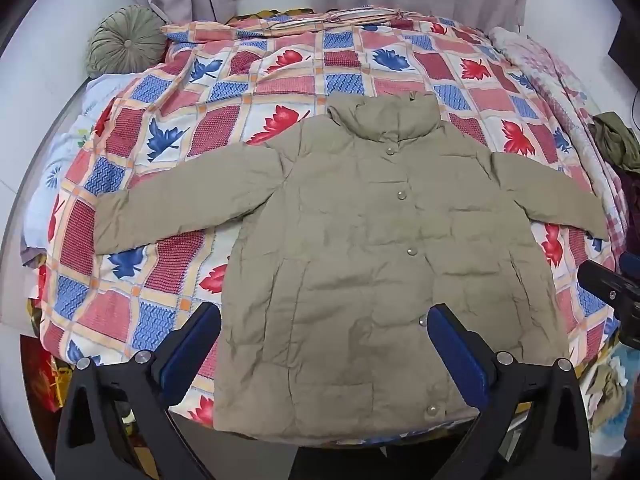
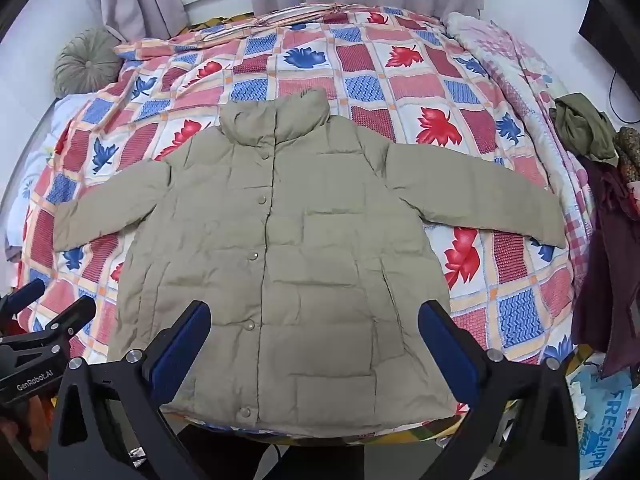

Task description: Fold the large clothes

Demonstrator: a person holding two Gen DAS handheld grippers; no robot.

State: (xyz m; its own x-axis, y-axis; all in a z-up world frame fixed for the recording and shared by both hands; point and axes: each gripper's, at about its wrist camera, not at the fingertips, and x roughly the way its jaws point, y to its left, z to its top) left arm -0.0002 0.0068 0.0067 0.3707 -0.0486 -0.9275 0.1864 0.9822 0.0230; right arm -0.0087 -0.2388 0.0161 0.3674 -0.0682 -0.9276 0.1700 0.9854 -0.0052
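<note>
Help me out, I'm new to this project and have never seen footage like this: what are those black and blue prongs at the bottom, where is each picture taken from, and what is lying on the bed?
There is no robot here. A person holds a two-finger claw in each hand, and each claw carries a wide-angle camera looking forward along its fingers. That is why the pictures look rounded.

One picture comes from the left claw, the other from the right claw. The black prongs with blue pads are each claw's own fingers. Both claws are open and hold nothing.

On the bed lies a patterned quilt with red and blue leaves. Spread flat on it is a beige padded jacket, snapped shut, sleeves stretched out to the sides, not yet folded. A round green cushion sits at the far corner, and loose clothes lie at the bed's right edge.
</note>
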